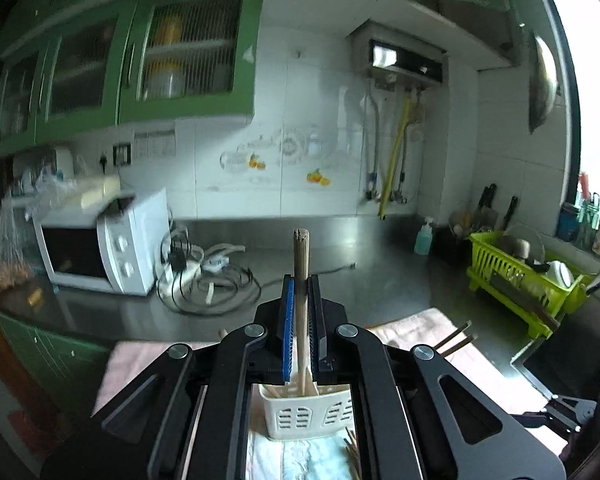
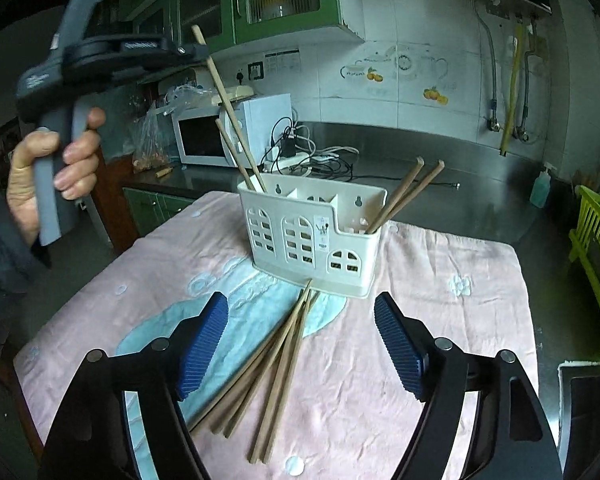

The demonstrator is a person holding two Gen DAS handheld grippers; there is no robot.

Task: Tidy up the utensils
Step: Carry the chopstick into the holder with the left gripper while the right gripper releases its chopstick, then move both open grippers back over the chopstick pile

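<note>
My left gripper is shut on a wooden chopstick that stands upright between the blue pads. Its lower end dips into the white utensil caddy right below. In the right wrist view this gripper hangs at the upper left, held by a hand. The chopstick slants down into the left compartment of the caddy, beside a second one. Two more chopsticks lean out of the right compartment. My right gripper is open above several loose chopsticks on the pink towel.
A white microwave and a tangle of cables sit on the steel counter behind the towel. At the right edge stands a green dish rack, with a soap bottle near it. Green cabinets hang above.
</note>
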